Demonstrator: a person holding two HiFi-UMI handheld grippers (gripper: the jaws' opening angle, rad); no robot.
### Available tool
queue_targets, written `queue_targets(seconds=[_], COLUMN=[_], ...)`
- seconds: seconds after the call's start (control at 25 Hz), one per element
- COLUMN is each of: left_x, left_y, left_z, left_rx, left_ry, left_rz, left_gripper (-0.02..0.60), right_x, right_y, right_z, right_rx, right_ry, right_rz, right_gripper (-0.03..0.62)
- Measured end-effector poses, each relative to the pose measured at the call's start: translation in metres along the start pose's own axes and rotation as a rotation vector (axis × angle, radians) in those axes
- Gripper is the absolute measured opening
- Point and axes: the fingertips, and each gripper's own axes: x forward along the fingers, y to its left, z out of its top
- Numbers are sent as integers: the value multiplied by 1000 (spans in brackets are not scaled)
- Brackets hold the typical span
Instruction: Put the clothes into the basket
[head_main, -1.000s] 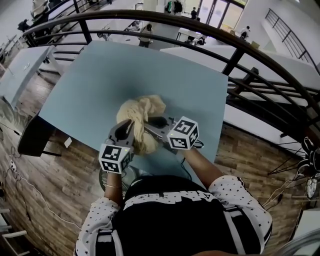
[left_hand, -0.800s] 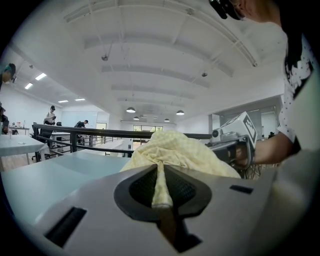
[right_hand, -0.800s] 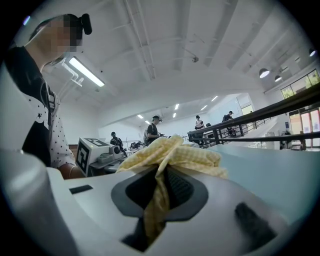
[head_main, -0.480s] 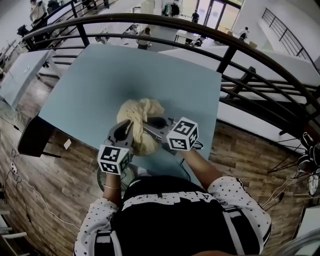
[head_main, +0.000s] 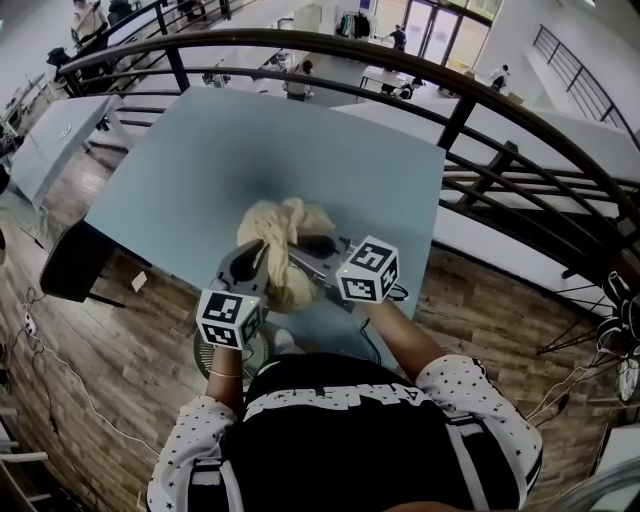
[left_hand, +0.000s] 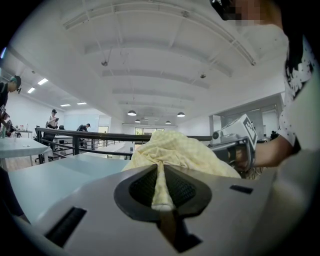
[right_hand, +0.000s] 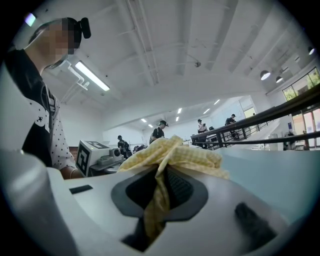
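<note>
Head view: fingers (head_main: 256, 257) tight on cloth (head_main: 285, 222)

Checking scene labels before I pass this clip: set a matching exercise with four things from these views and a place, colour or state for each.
Things:
1. yellow checked garment
2. left gripper
3. table
4. railing

Descriptions:
A. pale blue top
B. black, curving behind the table
C. bunched up above the table's near edge
D. fingers shut on a fold of fabric

Pairs: 1-C, 2-D, 3-A, 4-B
</note>
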Motion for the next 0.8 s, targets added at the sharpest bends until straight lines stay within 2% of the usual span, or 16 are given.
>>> queue_targets(seconds=[0.8], left_x=[-35], left_y=[-48], left_z=[9], left_rx=[16], left_ry=[-33], left_rz=[66], left_gripper=[51], right_x=[-36], right_y=[44], right_z=[1], right_rx=[-47], right_ry=[-21], right_rz=[63], right_gripper=[52])
